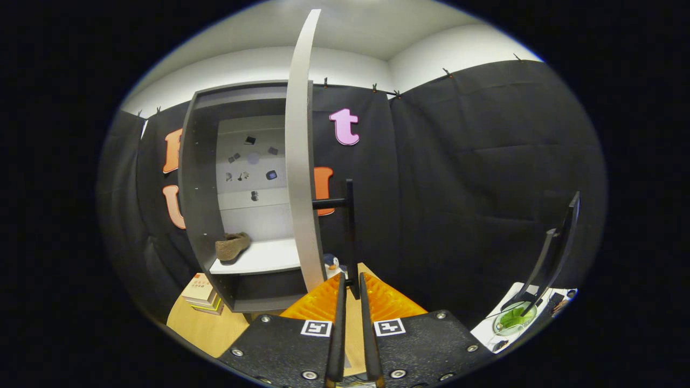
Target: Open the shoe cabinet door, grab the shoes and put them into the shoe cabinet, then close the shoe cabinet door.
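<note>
Close together at the near end, gripper fingers, only a narrow gap between them, with the lower end of the dark bar handle standing in that gap at the tips; whether both actually press on it, cannot tell. Under and between the fingers, a pale wooden tabletop. Just beyond the tips, the cabinet door, pale, swung open and seen nearly edge-on, rising tall and bowed by the lens, the handle joined to it by a short stub. Left of the door, past the fingers, the shoe cabinet, dark-framed and standing open, with a light back panel carrying several small dark marks. On its white shelf, one tan shoe, lying near the left wall, toe towards the front edge. At the cabinet's foot, left of the fingers, a small stack of books on the wood. Just beside the door's lower edge, a small penguin-like figure, partly hidden. Well off to the right of the fingers, a white surface bearing a glass bowl with something green in it and a dark angled stand. Behind everything, black cloth wall, clipped along the top, then white walls and white ceiling above.
</note>
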Motion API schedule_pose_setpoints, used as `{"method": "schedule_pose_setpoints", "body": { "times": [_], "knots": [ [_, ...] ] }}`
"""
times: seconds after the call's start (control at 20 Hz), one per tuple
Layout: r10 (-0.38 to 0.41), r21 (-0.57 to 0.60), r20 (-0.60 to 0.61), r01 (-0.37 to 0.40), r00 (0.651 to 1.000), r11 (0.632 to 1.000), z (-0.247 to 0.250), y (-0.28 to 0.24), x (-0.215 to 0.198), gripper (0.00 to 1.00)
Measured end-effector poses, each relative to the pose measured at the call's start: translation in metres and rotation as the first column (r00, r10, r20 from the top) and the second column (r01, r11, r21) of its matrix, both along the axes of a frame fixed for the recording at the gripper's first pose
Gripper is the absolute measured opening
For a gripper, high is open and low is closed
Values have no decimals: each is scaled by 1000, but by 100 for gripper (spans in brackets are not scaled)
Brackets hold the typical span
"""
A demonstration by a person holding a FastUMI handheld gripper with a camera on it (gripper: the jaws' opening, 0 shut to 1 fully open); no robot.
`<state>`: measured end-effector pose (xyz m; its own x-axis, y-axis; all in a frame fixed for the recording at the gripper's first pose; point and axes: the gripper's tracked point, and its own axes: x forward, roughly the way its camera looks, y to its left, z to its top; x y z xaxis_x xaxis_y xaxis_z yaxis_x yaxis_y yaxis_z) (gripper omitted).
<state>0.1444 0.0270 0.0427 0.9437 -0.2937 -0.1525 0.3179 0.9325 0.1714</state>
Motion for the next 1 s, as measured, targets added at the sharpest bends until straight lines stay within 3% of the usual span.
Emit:
{"method": "schedule_pose_setpoints", "body": {
  "times": [0.15, 0.35, 1.0],
  "knots": [
    [-62, -2, -1, 62, 998, 998, 9, -6, -5, 11],
    [-82, 31, 7, 82, 997, 996, 6, -5, -1, 11],
    [35, 15, -16, -35, 999, 999, -5, 40, -2, 11]
  ]
}}
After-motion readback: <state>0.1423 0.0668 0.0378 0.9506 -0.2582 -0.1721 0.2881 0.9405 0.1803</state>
